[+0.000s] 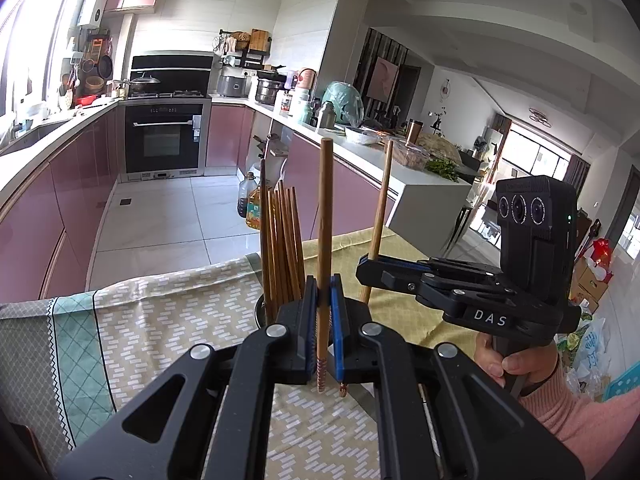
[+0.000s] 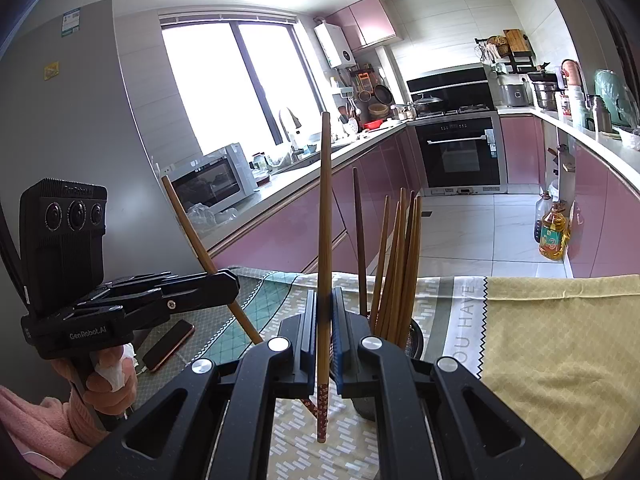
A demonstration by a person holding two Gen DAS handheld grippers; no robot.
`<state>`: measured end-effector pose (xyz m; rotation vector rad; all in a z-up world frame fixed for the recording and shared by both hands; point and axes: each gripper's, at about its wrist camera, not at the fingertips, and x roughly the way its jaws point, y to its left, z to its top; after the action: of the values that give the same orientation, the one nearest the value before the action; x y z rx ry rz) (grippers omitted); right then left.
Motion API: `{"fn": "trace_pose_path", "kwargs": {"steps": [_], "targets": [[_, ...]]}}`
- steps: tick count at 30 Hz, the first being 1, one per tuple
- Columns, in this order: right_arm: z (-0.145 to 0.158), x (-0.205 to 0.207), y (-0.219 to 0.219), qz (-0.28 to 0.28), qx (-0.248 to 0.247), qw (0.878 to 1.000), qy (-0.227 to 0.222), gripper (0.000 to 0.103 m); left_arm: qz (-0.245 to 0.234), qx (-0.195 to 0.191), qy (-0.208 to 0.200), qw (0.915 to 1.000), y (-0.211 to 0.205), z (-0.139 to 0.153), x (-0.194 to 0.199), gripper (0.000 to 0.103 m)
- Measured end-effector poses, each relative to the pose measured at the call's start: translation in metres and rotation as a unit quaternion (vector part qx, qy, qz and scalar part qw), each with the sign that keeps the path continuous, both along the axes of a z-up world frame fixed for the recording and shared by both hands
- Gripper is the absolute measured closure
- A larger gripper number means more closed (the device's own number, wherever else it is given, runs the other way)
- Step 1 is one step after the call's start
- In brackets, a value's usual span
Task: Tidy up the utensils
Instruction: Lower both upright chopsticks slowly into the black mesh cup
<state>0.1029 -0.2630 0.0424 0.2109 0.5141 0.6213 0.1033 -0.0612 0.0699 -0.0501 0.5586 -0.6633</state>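
Observation:
In the left wrist view my left gripper [image 1: 324, 300] is shut on a brown chopstick [image 1: 325, 208] that stands upright, patterned end down. Just left of it, several more chopsticks [image 1: 282, 240] lean in a dark round holder [image 1: 261, 312] on the tablecloth. To the right, my right gripper [image 1: 366, 267] is shut on a second chopstick [image 1: 382, 196]. The right wrist view shows that gripper [image 2: 324, 308] clamping its upright chopstick [image 2: 325, 208]. There the holder [image 2: 416, 338] with its chopsticks [image 2: 396, 256] is just right, and the left gripper [image 2: 234, 280] holds its chopstick [image 2: 192, 224] tilted.
A patterned green and yellow tablecloth [image 2: 540, 340] covers the table, whose far edge drops to a tiled floor. A phone [image 2: 168, 344] lies on the table at the left. Oil bottles [image 2: 552, 232] stand on the floor by pink cabinets. A grey fridge [image 2: 72, 120] rises at the left.

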Motion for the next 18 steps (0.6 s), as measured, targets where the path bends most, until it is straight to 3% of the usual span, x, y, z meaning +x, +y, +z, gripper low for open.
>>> {"fn": "trace_pose_path", "kwargs": {"steps": [18], "targets": [[0.006,0.005,-0.002,-0.001,0.000,1.000,-0.011,0.097,0.006,-0.006,-0.018,0.9998,0.000,0.016,0.002,0.096]]}}
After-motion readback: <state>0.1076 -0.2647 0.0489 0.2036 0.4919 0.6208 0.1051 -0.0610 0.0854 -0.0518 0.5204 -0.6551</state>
